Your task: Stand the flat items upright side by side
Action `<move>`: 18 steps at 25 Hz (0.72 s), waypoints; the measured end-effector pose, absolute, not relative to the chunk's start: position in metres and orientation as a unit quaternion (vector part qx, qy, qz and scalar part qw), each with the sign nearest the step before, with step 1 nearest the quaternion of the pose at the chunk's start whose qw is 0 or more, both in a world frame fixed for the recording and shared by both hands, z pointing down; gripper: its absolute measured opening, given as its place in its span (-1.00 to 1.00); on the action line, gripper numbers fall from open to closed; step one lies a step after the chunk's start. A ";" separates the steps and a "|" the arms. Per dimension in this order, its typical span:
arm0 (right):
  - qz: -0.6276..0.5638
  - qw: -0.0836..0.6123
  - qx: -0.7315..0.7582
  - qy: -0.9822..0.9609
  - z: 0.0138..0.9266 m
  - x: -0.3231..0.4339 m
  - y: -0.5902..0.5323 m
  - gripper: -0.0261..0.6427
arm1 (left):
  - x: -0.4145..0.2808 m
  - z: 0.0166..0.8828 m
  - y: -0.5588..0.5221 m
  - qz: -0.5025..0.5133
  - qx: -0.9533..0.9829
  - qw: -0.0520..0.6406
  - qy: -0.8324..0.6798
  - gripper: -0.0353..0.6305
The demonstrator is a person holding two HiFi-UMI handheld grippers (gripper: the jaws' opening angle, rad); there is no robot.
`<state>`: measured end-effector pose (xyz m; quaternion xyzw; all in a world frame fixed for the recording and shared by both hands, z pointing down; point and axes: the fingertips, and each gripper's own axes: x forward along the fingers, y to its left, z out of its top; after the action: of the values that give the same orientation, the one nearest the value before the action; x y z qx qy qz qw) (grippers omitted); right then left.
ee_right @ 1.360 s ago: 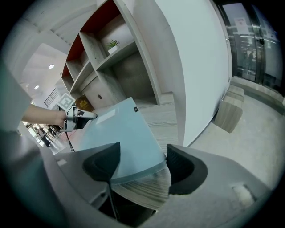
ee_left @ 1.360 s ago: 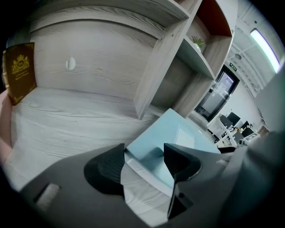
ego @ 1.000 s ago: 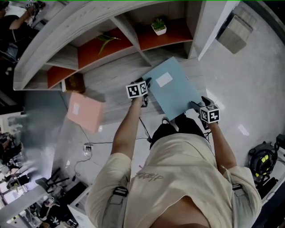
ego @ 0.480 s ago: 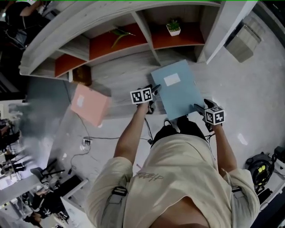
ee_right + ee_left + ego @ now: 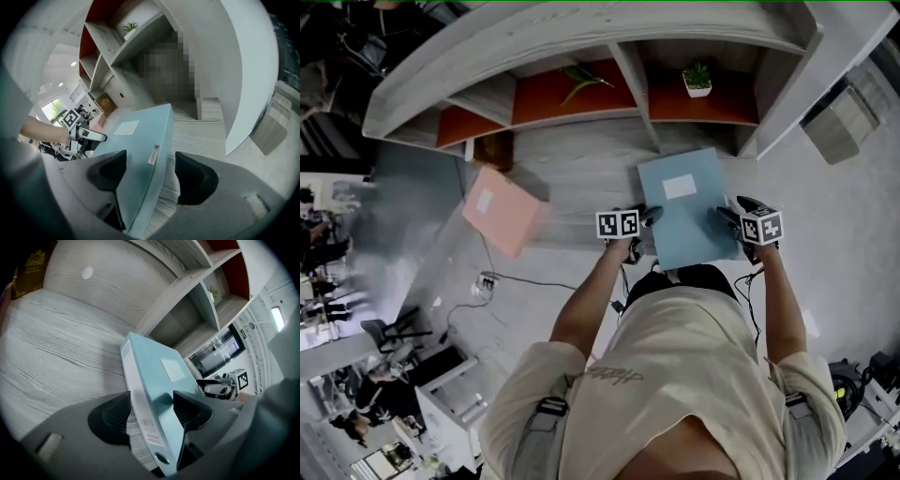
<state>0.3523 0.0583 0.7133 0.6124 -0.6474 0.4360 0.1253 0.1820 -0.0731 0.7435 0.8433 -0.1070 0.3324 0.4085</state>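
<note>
A light blue binder (image 5: 684, 211) with a white label is held between my two grippers over the pale wood desk, in front of the shelf. My left gripper (image 5: 647, 217) is shut on its left edge. There the spine and cover (image 5: 159, 380) fill the space between the pads of that gripper (image 5: 152, 413). My right gripper (image 5: 729, 214) is shut on the right edge, and the binder (image 5: 136, 140) sits between its pads (image 5: 150, 176). A pink folder (image 5: 502, 211) lies flat on the desk to the left.
A curved wooden shelf unit (image 5: 581, 47) with red-backed compartments stands behind the desk. A small potted plant (image 5: 698, 82) sits in its right compartment, and a brown box (image 5: 492, 150) stands by the left end. Cables lie on the floor below the desk edge.
The blue binder has turned from slanted to nearly square with the shelf. My right gripper now sits on its right edge, no longer at the near corner. The pink folder stays put.
</note>
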 end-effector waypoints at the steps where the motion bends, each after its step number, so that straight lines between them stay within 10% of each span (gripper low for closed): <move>1: 0.443 0.132 0.601 -0.651 0.717 0.353 0.053 0.05 | 0.183 0.744 -0.072 0.333 0.841 0.412 -0.107 0.02; 18: 0.514 0.124 0.511 -0.678 0.744 0.341 0.019 0.20 | 0.191 0.741 -0.070 0.300 0.840 0.431 -0.134 -0.01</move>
<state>0.3407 0.0188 0.7440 0.5111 -0.6777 0.5138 0.1245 0.1906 -0.0700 0.7408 0.8402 -0.1345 0.2996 0.4314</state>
